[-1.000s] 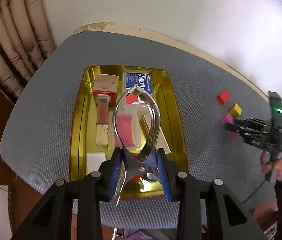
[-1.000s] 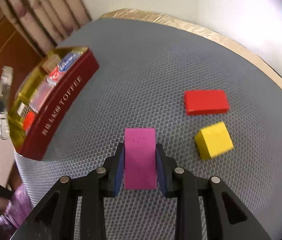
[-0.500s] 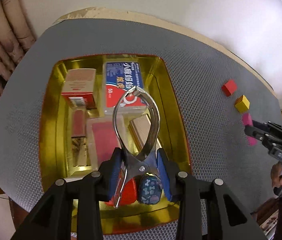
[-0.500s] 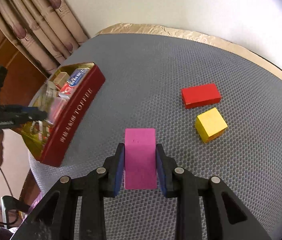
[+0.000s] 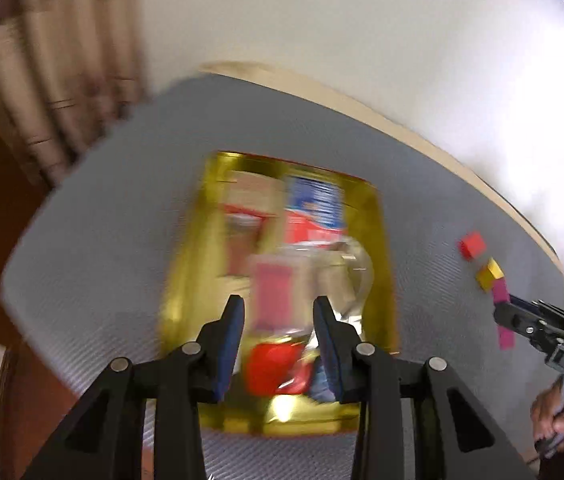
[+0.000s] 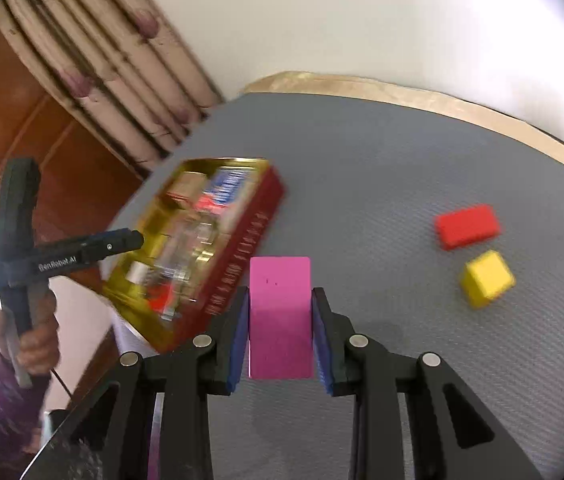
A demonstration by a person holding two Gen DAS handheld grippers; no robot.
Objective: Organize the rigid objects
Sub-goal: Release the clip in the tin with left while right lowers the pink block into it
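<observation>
A tin (image 6: 237, 248) sits near the tabletop's (image 6: 382, 168) left edge, with several boxes (image 5: 314, 204) and a metal tool (image 5: 356, 280) lying inside it. Toward the right edge lie two blocks (image 6: 466, 226), one just before the other. A third block (image 6: 280, 316) sits between the right claw's (image 6: 280, 340) fingers, between tin and blocks.

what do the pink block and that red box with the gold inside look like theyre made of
The pink block, clamped in the right gripper, looks like painted wood or plastic: flat matte faces, crisp edges, no glare. The red box is probably tin: its gold interior shines like a mirror, and its thin red wall carries printed lettering.
</observation>
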